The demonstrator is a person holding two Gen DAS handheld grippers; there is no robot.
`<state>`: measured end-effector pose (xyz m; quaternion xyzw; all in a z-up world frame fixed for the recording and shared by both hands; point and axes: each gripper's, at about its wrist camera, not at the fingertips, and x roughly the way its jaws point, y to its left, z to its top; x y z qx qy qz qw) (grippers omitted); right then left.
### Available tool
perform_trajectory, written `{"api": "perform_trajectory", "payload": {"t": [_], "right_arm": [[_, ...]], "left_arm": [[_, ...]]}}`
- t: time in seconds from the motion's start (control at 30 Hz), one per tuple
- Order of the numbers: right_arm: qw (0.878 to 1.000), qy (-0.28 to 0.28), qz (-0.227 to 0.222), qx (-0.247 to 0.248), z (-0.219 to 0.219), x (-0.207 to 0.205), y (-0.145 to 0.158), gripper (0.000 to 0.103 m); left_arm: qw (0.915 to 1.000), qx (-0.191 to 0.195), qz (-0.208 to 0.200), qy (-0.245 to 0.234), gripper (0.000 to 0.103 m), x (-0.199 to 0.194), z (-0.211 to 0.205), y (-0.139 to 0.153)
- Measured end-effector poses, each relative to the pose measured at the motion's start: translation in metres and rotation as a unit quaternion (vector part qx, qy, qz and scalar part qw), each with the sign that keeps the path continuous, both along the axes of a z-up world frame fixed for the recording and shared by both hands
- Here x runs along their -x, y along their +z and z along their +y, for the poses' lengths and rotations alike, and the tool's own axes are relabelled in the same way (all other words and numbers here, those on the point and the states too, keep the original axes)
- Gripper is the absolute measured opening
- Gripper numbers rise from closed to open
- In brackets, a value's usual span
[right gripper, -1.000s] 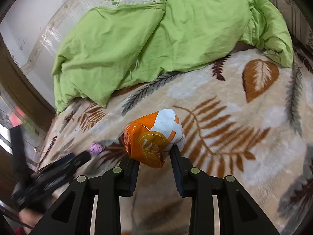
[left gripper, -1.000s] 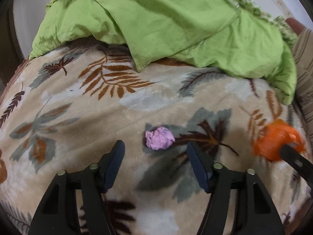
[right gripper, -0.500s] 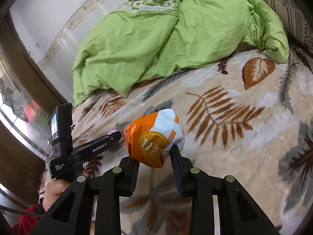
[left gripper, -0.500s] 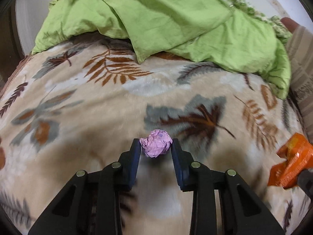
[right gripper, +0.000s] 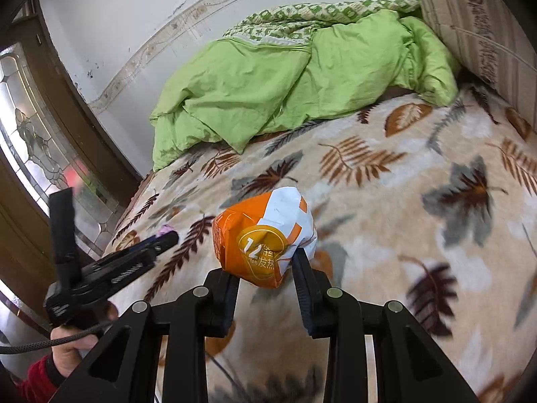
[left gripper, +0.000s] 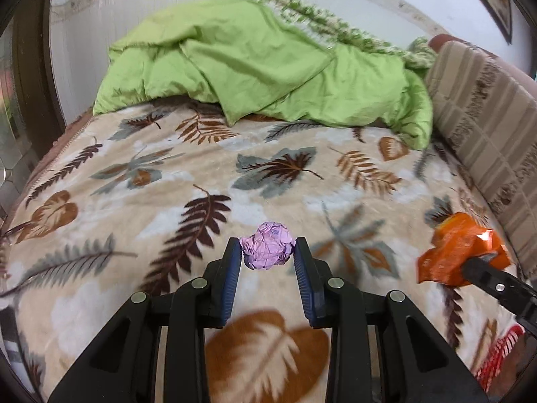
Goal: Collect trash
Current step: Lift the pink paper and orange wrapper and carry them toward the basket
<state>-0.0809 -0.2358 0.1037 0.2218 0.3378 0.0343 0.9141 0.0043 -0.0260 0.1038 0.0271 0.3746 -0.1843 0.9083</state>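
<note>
1. A plush beige blanket printed with brown, grey and rust leaves [left gripper: 141, 181] covers the bed.
2. A crumpled lime-green quilt [left gripper: 261, 67], its underside patterned green and white, lies heaped at the far end against the wall.
3. A white wall with a faded ornamental border strip [right gripper: 134, 13] rises behind the bed.
4. A beige-and-brown striped cushioned backrest [left gripper: 483, 114] lines one side.
5. Daylight enters through a dark wood-framed leaded-glass window [right gripper: 30, 134] on the opposite side.
</note>
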Motion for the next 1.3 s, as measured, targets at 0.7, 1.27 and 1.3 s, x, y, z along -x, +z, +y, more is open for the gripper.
{"api": "perform_trajectory", "payload": {"t": [0.7, 1.27, 1.3], "right_arm": [[0.999, -0.025, -0.008, 0.036, 0.026, 0.111, -0.006, 0.033], [0.996, -0.039, -0.063, 0.050, 0.033, 0.168, 0.050, 0.033], [0.996, -0.041, -0.068, 0.051, 0.033, 0.173, 0.055, 0.033]], "left_arm": [[0.9994, -0.016, -0.031, 0.003, 0.031, 0.138, 0.027, -0.005], [0.9971, -0.009, -0.076, 0.000, 0.031, 0.178, 0.035, 0.023], [0.9969, -0.007, -0.079, -0.001, 0.031, 0.180, 0.035, 0.025]]}}
